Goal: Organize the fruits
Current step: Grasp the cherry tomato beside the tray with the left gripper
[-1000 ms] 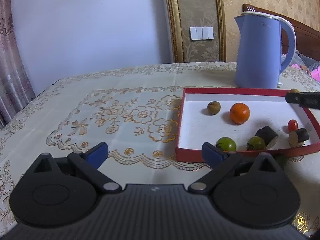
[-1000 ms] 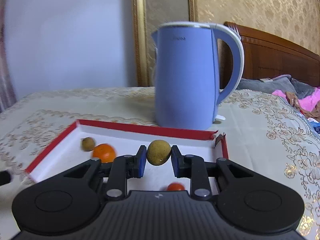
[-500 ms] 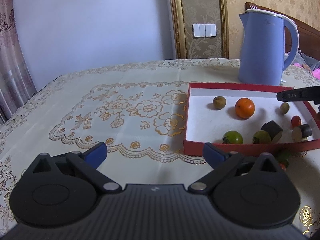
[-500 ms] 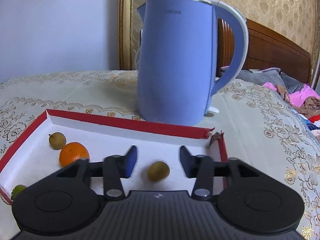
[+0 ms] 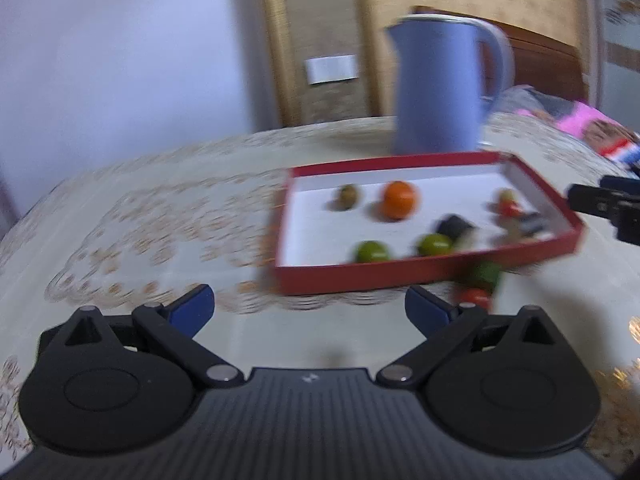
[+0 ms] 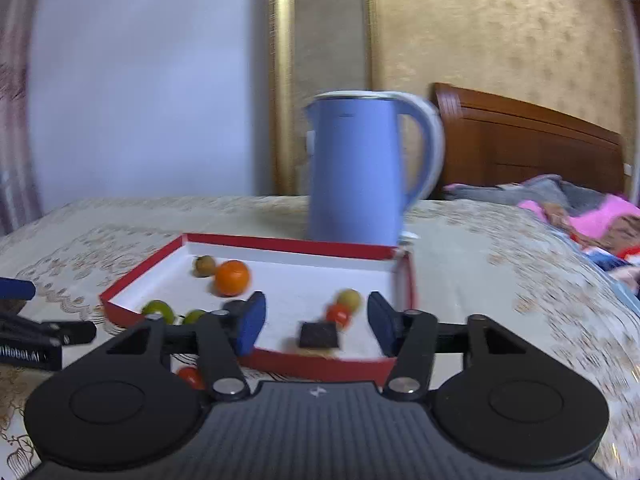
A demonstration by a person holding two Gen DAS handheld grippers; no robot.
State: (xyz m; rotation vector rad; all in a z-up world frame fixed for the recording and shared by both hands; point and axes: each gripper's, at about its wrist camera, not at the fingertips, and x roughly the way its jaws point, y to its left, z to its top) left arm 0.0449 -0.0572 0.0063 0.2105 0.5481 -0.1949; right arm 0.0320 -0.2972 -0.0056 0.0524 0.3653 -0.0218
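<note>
Two hand-held grippers face a red-rimmed tray of fruit on a table covered with a gold-patterned cloth. Nearest the left wrist camera, the left gripper stands with its blue-padded jaws wide apart and nothing between them, above bare cloth short of the tray's near wall. In the right wrist view, the right gripper hangs over the tray's near right part, its jaws opening with no fruit pressed between the pads; a dark square piece and a small red fruit lie on the white floor in the gap beyond them, with a yellow-green fruit just behind the red one. Outside the tray, just beside its near wall, a green fruit and a red tomato rest on the cloth. Inside, two green fruits lie along the near-left side with a second dark piece beside them; farther back sit an orange and a small brown fruit, close together. Behind the tray's far wall stands a blue electric kettle, upright, and beyond it a wooden headboard against patterned gold wallpaper. Both views are blurred by motion.
</note>
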